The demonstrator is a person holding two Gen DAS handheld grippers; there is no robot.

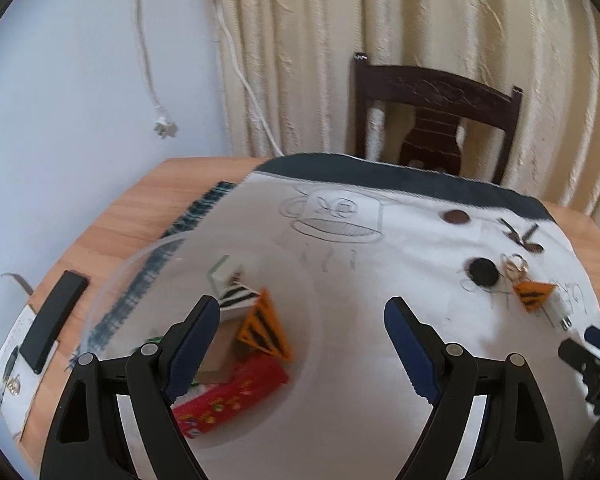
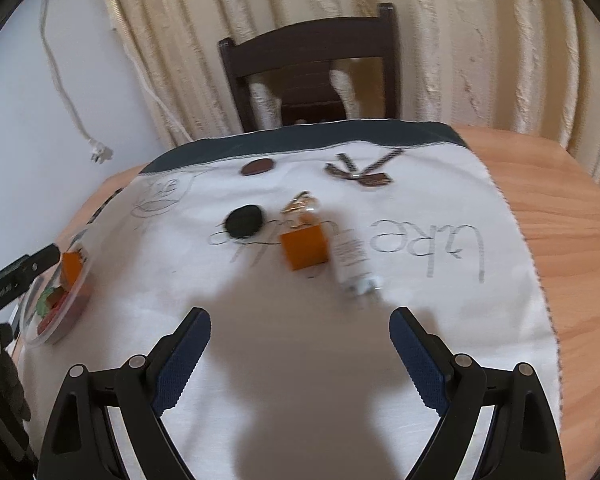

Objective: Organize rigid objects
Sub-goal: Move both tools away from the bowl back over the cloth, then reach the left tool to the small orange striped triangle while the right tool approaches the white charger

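A clear plastic bowl on the white cloth holds an orange striped triangle, a red packet, a small box and a striped white piece. My left gripper hovers open just right of the bowl, with nothing between its fingers. On the cloth lie an orange keyring block, a white tube, a black disc, a brown disc and a dark hair clip. My right gripper stands open and empty in front of the orange block and tube. The bowl also shows at the left.
The wooden table carries a black remote on paper at the left edge. A dark wooden chair stands behind the table before cream curtains. A white cable with a plug hangs on the wall.
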